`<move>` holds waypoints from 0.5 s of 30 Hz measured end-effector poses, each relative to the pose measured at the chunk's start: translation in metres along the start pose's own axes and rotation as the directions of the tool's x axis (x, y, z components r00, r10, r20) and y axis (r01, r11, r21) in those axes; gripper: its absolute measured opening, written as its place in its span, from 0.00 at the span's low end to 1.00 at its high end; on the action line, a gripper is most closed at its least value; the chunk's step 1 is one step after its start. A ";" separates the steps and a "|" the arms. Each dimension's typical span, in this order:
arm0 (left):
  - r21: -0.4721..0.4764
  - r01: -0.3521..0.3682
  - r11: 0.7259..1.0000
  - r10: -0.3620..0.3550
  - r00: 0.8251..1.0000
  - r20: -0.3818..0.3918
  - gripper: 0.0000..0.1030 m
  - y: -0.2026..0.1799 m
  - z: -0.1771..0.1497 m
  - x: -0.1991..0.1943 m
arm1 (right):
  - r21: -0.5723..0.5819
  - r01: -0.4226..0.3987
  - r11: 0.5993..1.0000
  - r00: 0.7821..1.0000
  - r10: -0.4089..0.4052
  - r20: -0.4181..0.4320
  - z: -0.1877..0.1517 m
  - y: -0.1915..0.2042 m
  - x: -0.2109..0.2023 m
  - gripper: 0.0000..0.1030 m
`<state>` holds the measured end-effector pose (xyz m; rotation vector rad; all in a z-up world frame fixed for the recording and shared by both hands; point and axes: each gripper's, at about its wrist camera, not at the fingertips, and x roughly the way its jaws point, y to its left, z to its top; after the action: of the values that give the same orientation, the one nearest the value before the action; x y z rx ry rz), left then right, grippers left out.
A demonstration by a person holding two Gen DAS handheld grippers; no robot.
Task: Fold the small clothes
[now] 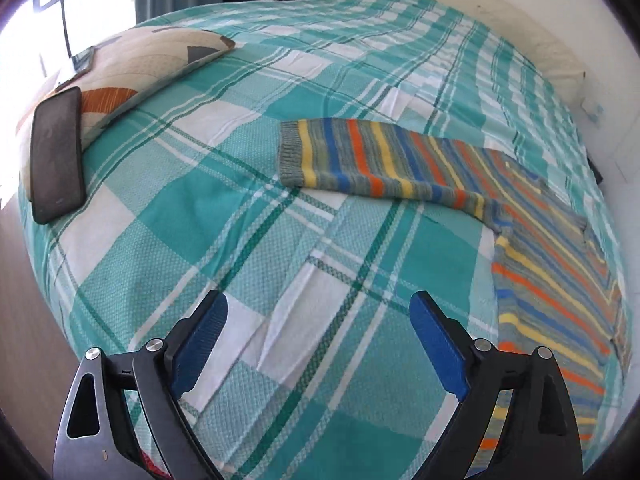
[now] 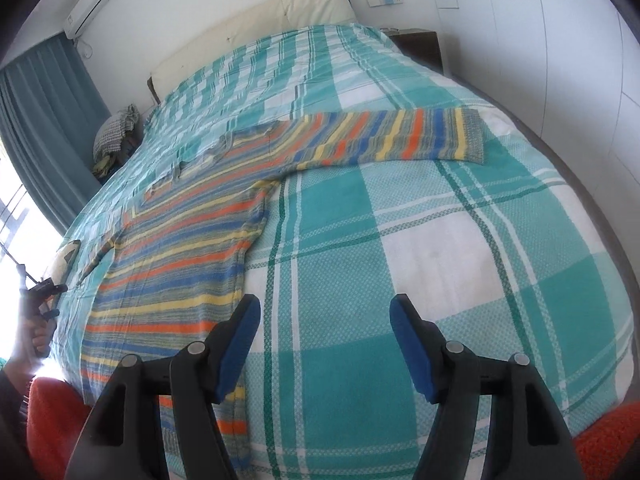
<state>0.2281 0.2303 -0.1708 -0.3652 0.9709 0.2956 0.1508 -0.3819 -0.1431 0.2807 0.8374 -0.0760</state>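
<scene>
A striped knit sweater (image 1: 552,264) in grey, orange, yellow and blue lies flat on the teal plaid bedspread (image 1: 280,240). In the left wrist view its body is at the right and one sleeve (image 1: 360,160) stretches left. My left gripper (image 1: 320,308) is open and empty, above bare bedspread left of the sweater. In the right wrist view the sweater (image 2: 180,256) lies left of centre with its other sleeve (image 2: 400,136) stretched right. My right gripper (image 2: 324,312) is open and empty, its left finger (image 2: 236,344) over the sweater's hem edge. The left gripper (image 2: 44,292) shows small at the far left there.
A black phone (image 1: 58,152) lies by a patterned pillow (image 1: 132,68) at the bed's left edge. A headboard (image 2: 256,28) and white wall stand behind. A bedside table (image 2: 416,46) is at the back right. Clothes (image 2: 116,136) are piled beside teal curtains (image 2: 44,120).
</scene>
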 end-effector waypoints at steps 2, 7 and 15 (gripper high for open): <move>0.056 -0.001 0.998 0.002 1.000 -0.015 0.92 -0.010 -0.012 0.010 | 0.012 0.054 0.998 0.999 -0.054 0.004 0.002 -0.011 0.003 0.69; 0.052 -0.049 0.997 0.051 0.998 -0.048 0.96 -0.007 -0.023 0.034 | 0.047 0.124 0.991 0.990 -0.120 -0.078 -0.006 -0.037 0.025 0.69; 0.104 -0.075 0.992 0.080 0.996 -0.044 1.00 -0.014 -0.035 0.036 | 0.060 0.125 0.990 0.986 -0.118 -0.115 -0.022 -0.039 0.041 0.81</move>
<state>0.2271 0.2054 -0.2161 -0.2429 1.0450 0.3076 0.1555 -0.4113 -0.1955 0.2982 0.9634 -0.2045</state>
